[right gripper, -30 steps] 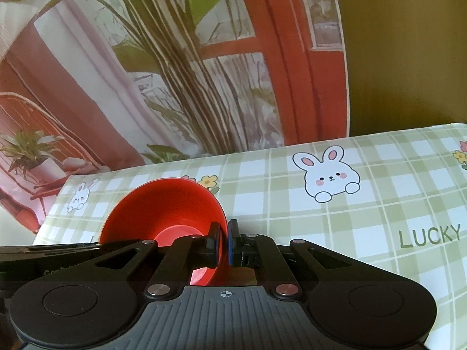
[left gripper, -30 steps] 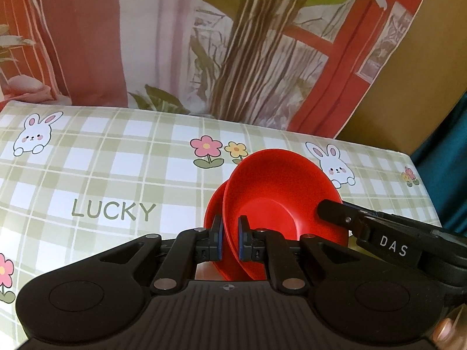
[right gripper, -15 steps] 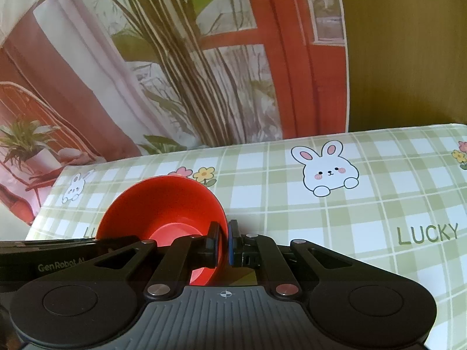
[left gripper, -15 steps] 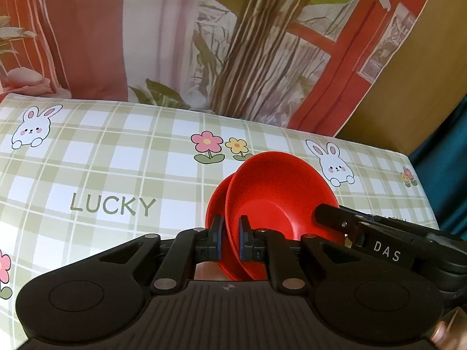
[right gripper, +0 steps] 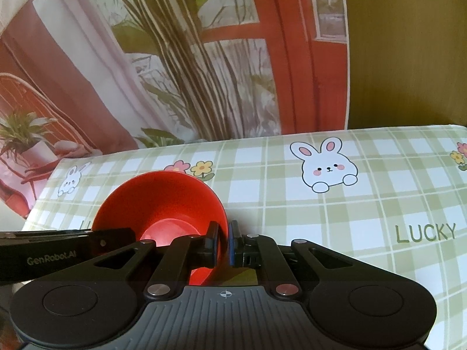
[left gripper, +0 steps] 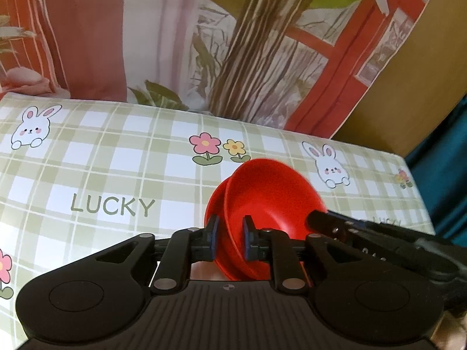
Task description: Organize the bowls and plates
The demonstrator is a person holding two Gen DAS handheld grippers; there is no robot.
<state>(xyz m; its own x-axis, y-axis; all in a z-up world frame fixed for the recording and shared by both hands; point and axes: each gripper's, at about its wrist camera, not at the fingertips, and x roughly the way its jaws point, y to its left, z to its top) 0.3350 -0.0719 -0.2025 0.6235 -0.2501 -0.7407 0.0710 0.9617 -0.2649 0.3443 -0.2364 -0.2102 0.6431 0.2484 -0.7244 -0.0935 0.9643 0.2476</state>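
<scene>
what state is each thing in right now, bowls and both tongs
red bowls: two nested, tilted on edge, off the tablecloth
left tongs: just been opening, rims between the pads with a gap showing
right tongs: shut on the bowls' rim

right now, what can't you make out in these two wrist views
- Left wrist view: the left claw hides whether the red bowls rest on the tablecloth; its jaws have just been opening around their rims, pad contact unclear.
- Right wrist view: the right claw is shut on a rim; one bowl or both, hidden.
</scene>
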